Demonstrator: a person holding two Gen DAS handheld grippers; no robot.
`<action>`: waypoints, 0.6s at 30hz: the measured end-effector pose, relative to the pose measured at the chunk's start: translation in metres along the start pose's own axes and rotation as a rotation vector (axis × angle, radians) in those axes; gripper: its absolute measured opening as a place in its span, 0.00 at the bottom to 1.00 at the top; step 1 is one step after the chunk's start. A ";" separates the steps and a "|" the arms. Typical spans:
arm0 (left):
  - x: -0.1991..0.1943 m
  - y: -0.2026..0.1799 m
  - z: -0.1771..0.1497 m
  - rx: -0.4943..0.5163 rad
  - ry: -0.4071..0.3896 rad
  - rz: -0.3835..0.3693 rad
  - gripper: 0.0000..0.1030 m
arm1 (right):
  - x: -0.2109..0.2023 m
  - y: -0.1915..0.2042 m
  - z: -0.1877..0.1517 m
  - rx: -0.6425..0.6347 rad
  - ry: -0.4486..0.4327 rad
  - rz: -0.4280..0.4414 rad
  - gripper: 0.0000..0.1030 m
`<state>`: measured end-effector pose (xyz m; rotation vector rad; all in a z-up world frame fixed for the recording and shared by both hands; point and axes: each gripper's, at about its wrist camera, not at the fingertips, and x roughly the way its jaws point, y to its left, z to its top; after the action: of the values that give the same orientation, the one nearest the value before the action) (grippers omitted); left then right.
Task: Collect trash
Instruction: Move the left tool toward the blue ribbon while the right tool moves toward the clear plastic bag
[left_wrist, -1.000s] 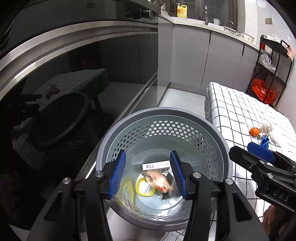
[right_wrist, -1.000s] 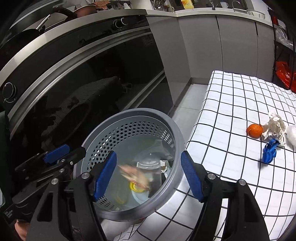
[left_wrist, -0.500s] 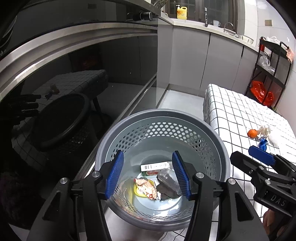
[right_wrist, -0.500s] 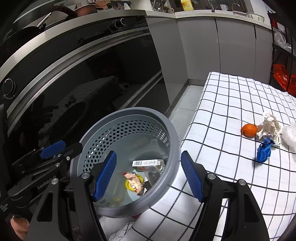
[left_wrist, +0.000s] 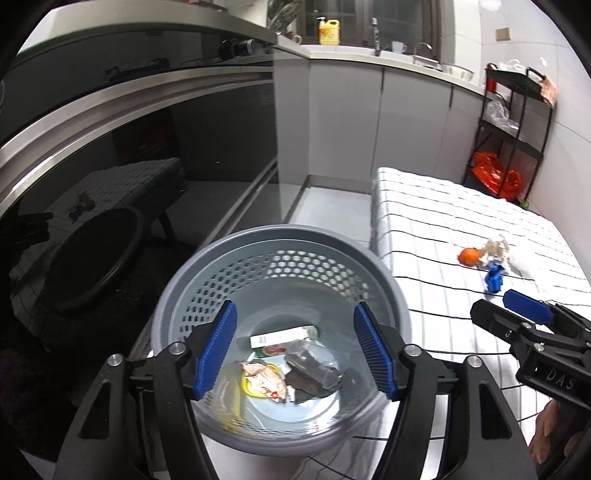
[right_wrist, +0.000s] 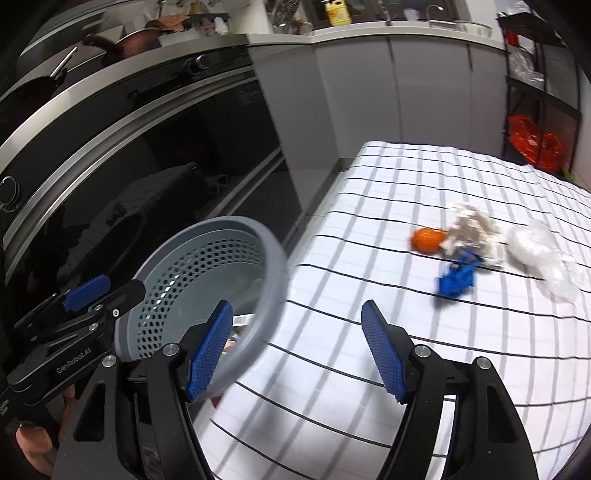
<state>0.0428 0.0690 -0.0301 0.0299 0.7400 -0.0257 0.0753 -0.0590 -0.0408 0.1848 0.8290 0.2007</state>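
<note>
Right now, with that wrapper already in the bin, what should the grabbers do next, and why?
Probably swing the empty right gripper toward the blue scrap on the checked tablecloth. It is the nearest trash left, beside the orange and crumpled paper; the basket holds the rest.

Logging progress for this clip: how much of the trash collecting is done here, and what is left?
Partly done. The grey basket already holds a wrapper, a small box and a dark bag. Neither gripper holds anything: the left gripper is opening over the basket, and the right gripper is open. Left on the table: orange, crumpled paper, blue scrap, clear plastic.
</note>
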 end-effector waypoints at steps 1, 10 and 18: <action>-0.001 -0.005 0.000 0.007 -0.001 -0.011 0.64 | -0.005 -0.006 -0.001 0.006 -0.004 -0.010 0.67; -0.003 -0.052 -0.002 0.054 -0.010 -0.100 0.70 | -0.036 -0.061 -0.013 0.059 -0.028 -0.128 0.67; 0.003 -0.093 -0.004 0.086 0.005 -0.165 0.72 | -0.057 -0.119 -0.022 0.135 -0.037 -0.226 0.67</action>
<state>0.0394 -0.0238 -0.0368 0.0514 0.7441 -0.2147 0.0339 -0.1857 -0.0434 0.2192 0.8205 -0.0707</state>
